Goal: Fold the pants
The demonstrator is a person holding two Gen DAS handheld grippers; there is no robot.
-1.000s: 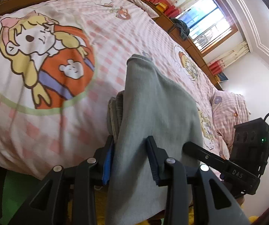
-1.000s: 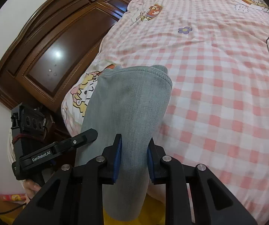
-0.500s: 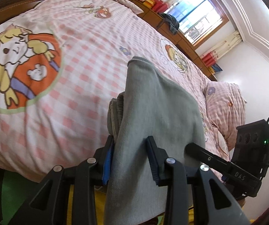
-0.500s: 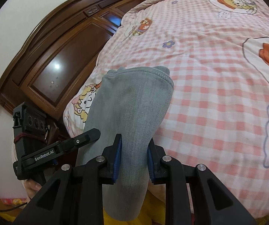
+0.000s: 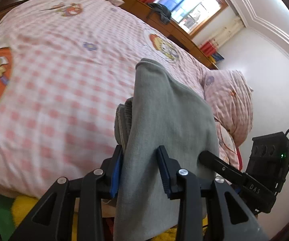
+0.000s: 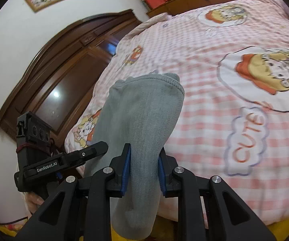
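- Holding: grey pants, clamped by left tool at the ribbed waistband end and by right tool at the hemmed leg end.
- Position: garment lifted above the near edge of the bed, cloth hanging below both tools.
- Long axis: spans tool to tool, along the bed's near edge.
- Judgement: laying it down means moving forward; bed lies straight ahead, both tools about equally near.

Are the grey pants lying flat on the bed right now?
No, the grey pants hang clamped in the right gripper above the bed.

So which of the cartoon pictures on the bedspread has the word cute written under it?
The large cartoon girl nearest the right gripper: a cloud bubble reading CUTE sits just below it. The others show no lettering.
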